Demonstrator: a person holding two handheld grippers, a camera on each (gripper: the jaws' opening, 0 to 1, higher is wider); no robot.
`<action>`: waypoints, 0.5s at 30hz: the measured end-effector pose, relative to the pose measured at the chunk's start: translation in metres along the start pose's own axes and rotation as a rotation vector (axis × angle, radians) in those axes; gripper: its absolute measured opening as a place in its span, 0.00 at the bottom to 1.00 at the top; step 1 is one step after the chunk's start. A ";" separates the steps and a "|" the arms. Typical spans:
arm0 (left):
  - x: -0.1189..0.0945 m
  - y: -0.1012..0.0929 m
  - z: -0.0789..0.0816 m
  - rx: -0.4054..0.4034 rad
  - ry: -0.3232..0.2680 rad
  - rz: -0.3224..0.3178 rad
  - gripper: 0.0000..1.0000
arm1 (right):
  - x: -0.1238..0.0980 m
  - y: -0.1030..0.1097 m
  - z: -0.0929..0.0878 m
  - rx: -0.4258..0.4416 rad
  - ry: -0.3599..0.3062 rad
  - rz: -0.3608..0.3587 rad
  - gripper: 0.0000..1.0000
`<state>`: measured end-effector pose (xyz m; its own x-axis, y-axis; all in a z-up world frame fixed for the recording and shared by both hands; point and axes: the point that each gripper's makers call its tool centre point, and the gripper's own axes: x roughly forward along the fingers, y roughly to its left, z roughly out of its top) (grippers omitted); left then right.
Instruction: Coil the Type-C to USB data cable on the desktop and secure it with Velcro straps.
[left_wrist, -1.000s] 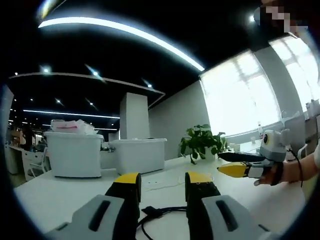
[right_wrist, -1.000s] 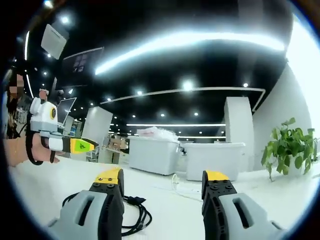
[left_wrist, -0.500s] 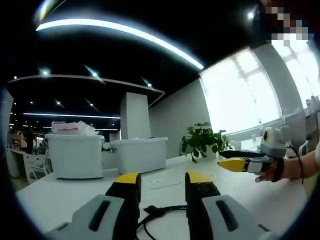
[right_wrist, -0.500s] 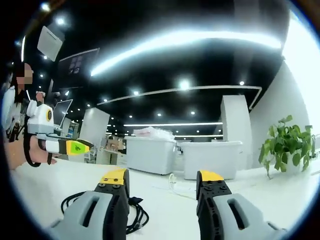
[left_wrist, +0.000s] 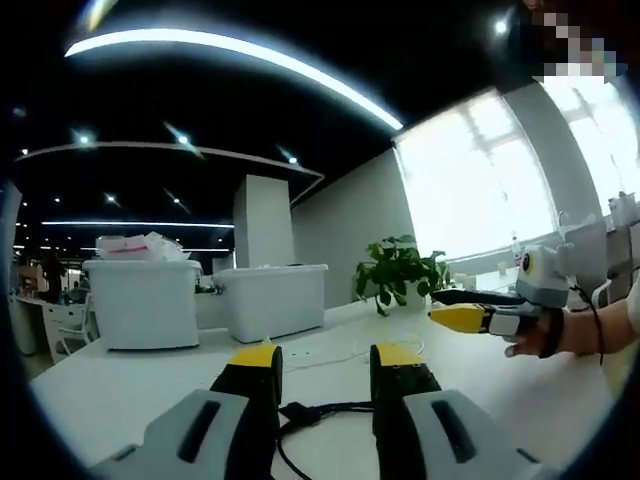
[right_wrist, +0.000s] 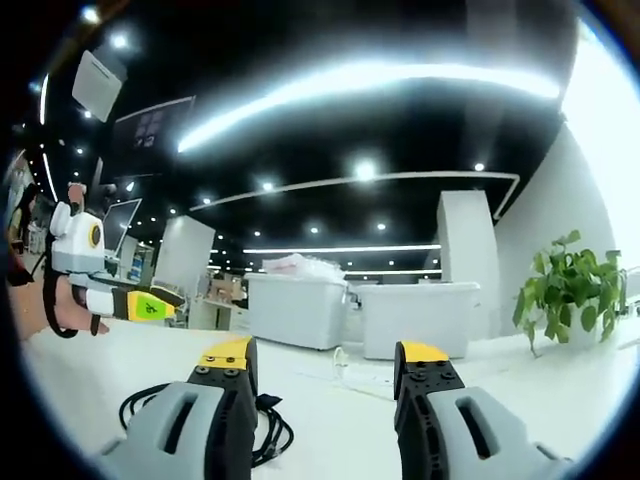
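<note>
A black data cable (right_wrist: 268, 432) lies in loose loops on the white desk (right_wrist: 330, 420), low in the right gripper view, partly hidden behind that gripper's left jaw. In the left gripper view the same black cable (left_wrist: 318, 412) runs between the two jaws, its plug end near the left one. My left gripper (left_wrist: 325, 362) is open with nothing held, and it appears again as the left gripper (right_wrist: 150, 306) at the left of the right gripper view, held by a hand. My right gripper (right_wrist: 325, 357) is open and holds nothing; the right gripper (left_wrist: 470, 312) also hovers above the desk at the right.
Two white storage bins (left_wrist: 150, 305) (left_wrist: 268, 300) stand at the back of the desk, with a potted plant (left_wrist: 395, 275) beside them. A thin white cable (left_wrist: 340, 358) lies on the desk ahead of the jaws. Bright windows (left_wrist: 480, 190) are to the right.
The right gripper's jaws have narrowed slightly from a second ago. Both views have shifted a little; the cable has not moved.
</note>
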<state>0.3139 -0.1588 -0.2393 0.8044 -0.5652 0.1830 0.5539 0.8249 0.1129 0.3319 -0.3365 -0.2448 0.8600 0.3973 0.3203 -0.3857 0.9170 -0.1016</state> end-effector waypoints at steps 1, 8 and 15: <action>0.000 0.001 0.000 0.002 -0.001 0.003 0.37 | 0.000 0.001 0.000 -0.003 0.001 0.004 0.54; -0.001 0.002 0.002 -0.006 -0.004 0.011 0.37 | 0.002 0.015 -0.004 0.008 0.006 0.060 0.59; -0.001 0.003 -0.002 0.011 0.012 0.017 0.37 | 0.001 0.014 0.000 -0.025 -0.014 0.049 0.59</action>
<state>0.3153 -0.1559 -0.2406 0.8161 -0.5512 0.1736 0.5378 0.8344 0.1209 0.3277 -0.3235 -0.2457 0.8354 0.4413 0.3277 -0.4188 0.8972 -0.1405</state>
